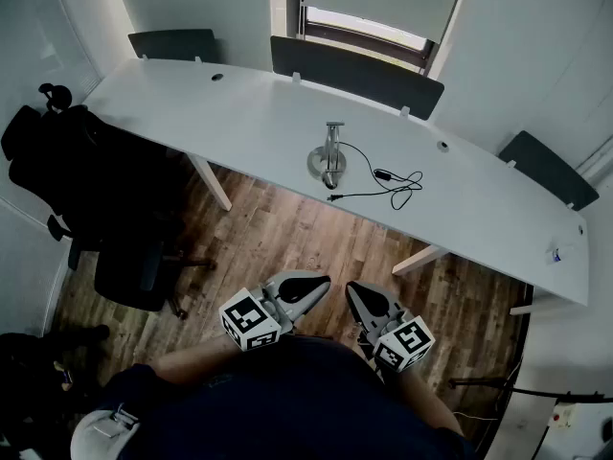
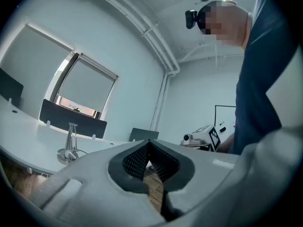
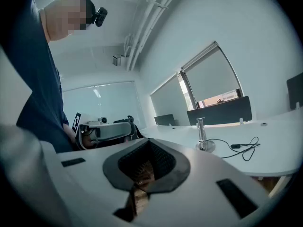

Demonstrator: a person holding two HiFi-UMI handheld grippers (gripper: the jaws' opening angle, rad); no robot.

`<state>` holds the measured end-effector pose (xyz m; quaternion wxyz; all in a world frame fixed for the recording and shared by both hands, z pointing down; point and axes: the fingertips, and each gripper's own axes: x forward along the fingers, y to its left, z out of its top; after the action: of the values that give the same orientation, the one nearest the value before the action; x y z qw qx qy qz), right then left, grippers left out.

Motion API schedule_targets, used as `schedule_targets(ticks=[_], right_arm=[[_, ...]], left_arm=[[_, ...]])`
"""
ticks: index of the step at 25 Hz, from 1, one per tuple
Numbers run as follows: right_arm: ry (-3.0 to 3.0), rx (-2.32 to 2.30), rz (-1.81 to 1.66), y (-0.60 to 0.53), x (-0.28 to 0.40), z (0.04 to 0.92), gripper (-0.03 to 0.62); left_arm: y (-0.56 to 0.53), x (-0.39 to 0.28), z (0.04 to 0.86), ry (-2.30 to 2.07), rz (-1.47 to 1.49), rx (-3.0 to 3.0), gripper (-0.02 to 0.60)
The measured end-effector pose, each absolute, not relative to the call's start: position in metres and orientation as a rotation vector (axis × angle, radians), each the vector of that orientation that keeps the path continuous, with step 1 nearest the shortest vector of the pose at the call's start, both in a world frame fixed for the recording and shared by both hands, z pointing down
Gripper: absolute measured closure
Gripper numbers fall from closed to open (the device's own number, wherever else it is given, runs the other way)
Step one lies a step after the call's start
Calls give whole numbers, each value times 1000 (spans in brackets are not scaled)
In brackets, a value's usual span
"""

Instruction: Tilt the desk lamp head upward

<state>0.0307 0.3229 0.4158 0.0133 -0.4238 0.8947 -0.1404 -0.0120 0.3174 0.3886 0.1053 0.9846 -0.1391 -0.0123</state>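
I hold both tools close to my body over the wooden floor (image 1: pixel 287 228), well short of the worktop's (image 1: pixel 239 113) near edge. My left hand-held gripper (image 1: pixel 319 283) has its jaws pressed together with nothing between them, and the left gripper view shows the ribbed pads (image 2: pixel 137 160) meeting at the tip. My right hand-held gripper (image 1: pixel 351 288) is just beside it, also closed and empty. The desk lamp (image 1: pixel 329 159) stands about midway along the long white worktop, nearer the near edge than the far one, on a round metal base with an upright stem. Its black cable (image 1: pixel 393 182) trails right from the base and lies in loose loops by the near edge. Dark divider panels (image 1: pixel 354 73) line the far edge, and a black office chair (image 1: pixel 86 190) stands at the left end.
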Motion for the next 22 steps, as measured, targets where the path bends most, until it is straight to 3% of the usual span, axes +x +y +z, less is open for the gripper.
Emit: schedule_targets(ticks=[22], right_arm=[[2805,-1194,-465,311,42,422,585]], left_arm=[[299,2,391,-512,-9,2907,575]])
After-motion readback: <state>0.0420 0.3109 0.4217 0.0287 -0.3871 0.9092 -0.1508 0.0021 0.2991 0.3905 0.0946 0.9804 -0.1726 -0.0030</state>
